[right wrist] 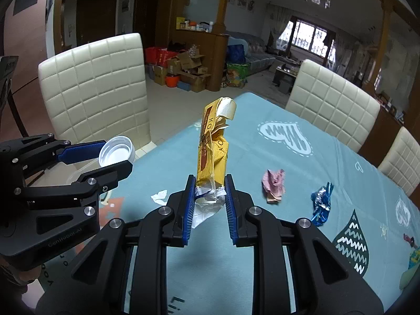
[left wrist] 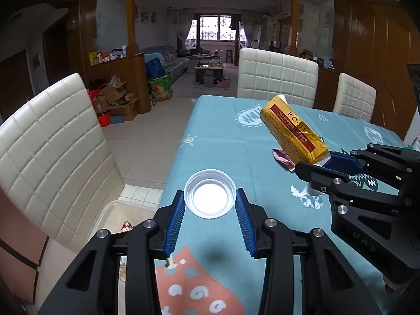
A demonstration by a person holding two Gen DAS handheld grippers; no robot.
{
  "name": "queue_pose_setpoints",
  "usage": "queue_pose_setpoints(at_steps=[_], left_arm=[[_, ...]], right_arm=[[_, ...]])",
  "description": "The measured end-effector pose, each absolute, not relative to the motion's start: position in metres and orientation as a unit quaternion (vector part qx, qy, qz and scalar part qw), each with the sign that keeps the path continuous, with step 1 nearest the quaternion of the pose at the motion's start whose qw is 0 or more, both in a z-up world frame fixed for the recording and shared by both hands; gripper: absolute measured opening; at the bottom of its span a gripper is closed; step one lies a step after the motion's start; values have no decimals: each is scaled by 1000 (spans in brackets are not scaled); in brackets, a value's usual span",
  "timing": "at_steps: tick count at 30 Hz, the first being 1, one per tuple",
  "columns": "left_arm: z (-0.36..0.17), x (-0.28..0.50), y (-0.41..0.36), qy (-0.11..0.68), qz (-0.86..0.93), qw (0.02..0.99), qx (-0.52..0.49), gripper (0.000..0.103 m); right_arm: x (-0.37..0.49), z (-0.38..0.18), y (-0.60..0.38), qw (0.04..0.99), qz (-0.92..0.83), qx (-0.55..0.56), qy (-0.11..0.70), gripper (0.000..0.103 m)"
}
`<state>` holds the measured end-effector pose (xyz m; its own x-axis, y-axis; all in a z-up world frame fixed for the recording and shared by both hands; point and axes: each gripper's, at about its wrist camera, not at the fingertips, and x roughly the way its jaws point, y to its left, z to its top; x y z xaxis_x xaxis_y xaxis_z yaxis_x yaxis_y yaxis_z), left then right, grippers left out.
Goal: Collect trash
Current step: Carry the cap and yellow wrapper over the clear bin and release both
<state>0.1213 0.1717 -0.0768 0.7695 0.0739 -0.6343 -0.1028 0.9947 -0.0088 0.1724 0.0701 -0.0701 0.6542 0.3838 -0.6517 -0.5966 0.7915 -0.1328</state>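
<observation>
A white plastic lid [left wrist: 210,197] hangs above the table's left edge, and my left gripper [left wrist: 210,204] is shut on it with a blue pad at each side. The right wrist view shows the same lid [right wrist: 117,153] and left gripper [right wrist: 110,156] at the left. My right gripper [right wrist: 210,197] is shut on the torn white end of a crumpled yellow wrapper [right wrist: 213,144] that stands up from it. In the left wrist view the yellow wrapper [left wrist: 292,131] sticks out of the right gripper [left wrist: 323,164] at the right.
On the blue patterned tablecloth [right wrist: 262,236] lie a crumpled pink paper [right wrist: 274,186], a blue foil wrapper [right wrist: 321,203] and a small white scrap [right wrist: 159,196]. White padded chairs [left wrist: 50,152] surround the table. A clear bin [left wrist: 113,210] sits on the floor below the left edge.
</observation>
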Motion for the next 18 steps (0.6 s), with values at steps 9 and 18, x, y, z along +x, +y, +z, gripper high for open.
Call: queue_pose_setpoints(at_steps=[9, 18], left_arm=[[-79, 96, 219, 329, 90, 939, -46, 39], [-85, 81, 267, 329, 141, 932, -62, 39]], right_arm=[[152, -69, 124, 882, 309, -192, 301, 25], [139, -75, 170, 866, 342, -216, 295, 25]])
